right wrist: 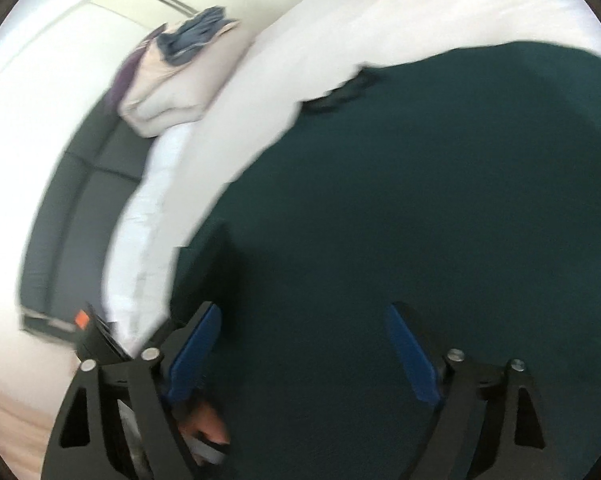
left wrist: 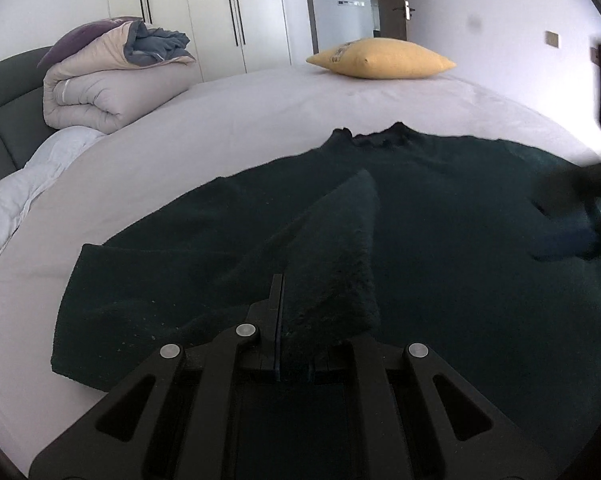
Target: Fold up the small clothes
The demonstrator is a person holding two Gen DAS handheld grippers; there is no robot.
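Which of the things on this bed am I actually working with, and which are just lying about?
Job: sweater; its sleeve, pinched in the left tool; right tool, open over the sweater.
Lying about: folded duvet, yellow pillow, white quilt.

dark green sweater (left wrist: pixel 440 216) | spread flat on bed | left sleeve seemingly lifted inward

The right wrist view is smeared with motion blur. There the dark green sweater (right wrist: pixel 400 200) runs off the right and bottom edges, and something pale below the sweater's left corner is unreadable. In the left wrist view, the sweater's (left wrist: pixel 420 220) right side dissolves into blur.
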